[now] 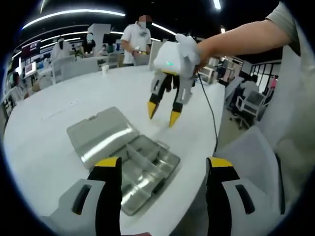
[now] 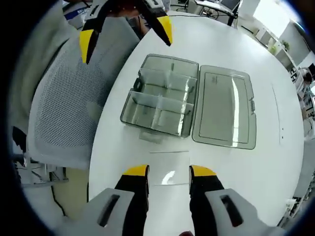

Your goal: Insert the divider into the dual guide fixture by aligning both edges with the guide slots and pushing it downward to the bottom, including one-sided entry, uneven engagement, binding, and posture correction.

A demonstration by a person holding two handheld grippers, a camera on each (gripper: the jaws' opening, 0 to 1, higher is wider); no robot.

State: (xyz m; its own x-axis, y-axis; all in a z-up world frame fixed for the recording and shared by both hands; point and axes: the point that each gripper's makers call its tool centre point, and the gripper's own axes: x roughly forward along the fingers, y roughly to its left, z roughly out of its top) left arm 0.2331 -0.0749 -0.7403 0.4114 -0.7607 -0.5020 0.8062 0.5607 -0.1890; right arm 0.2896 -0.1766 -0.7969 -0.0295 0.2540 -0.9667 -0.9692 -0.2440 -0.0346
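Hovering above the open organizer box — left gripper spread wide, empty; right gripper parted, empty.

No text, label, brand or number can be read in either view. The clear compartment box and its open lid carry no legible marking, and the white table is plain. Dark screens on the far wall may bear writing, but they are too small and blurred to tell.
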